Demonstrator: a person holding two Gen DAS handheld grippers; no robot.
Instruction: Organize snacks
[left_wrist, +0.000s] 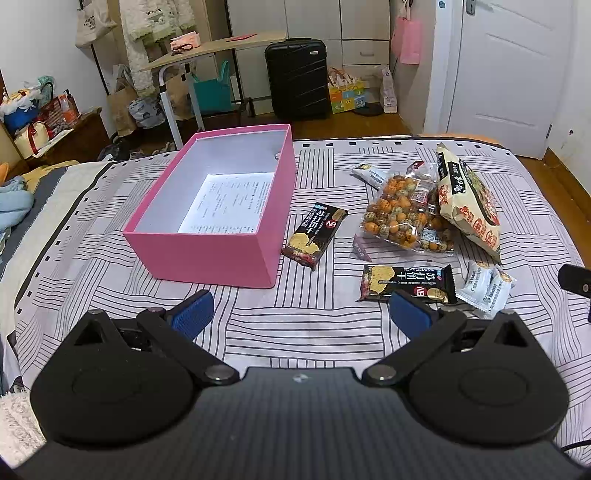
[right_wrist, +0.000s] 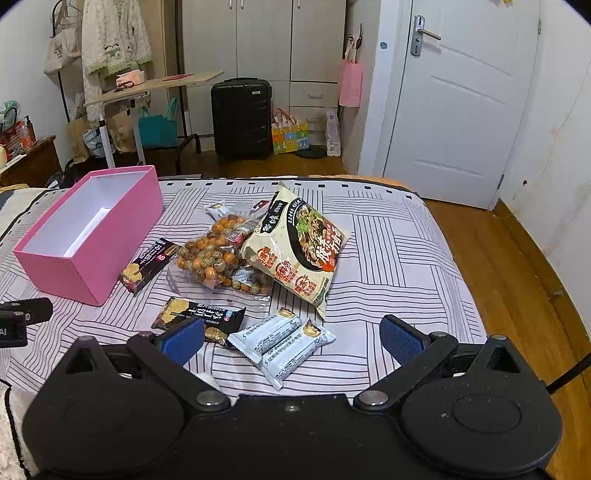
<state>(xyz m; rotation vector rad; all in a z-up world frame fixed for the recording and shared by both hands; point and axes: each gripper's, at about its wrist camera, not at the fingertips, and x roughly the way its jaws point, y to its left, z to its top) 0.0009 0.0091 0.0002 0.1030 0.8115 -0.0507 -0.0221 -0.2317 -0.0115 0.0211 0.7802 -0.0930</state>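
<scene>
Clearly nothing packed yet: pink box (left_wrist: 207, 206) ahead-left of left gripper (left_wrist: 301, 314), bare but for a printed sheet. Risk of snagging 2 light-blue packets (right_wrist: 282, 343) together, lying touching just ahead between right gripper (right_wrist: 291, 338) jaws, or crushing the loose ball-snack bag (right_wrist: 214, 258) under the leaning noodle packet (right_wrist: 295, 251). Both grippers held low over the striped bedspread (right_wrist: 388, 258), level, jaws spread wide, gripping nothing.

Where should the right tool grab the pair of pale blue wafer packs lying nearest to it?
Take the pale blue wafer packs one at a time, across the narrow width at mid-length, coming from above. They lie flat, side by side and aslant on the bedspread, so turn the open right tool until its fingers straddle the long axis. The crimped ends look too flimsy to hold.
</scene>
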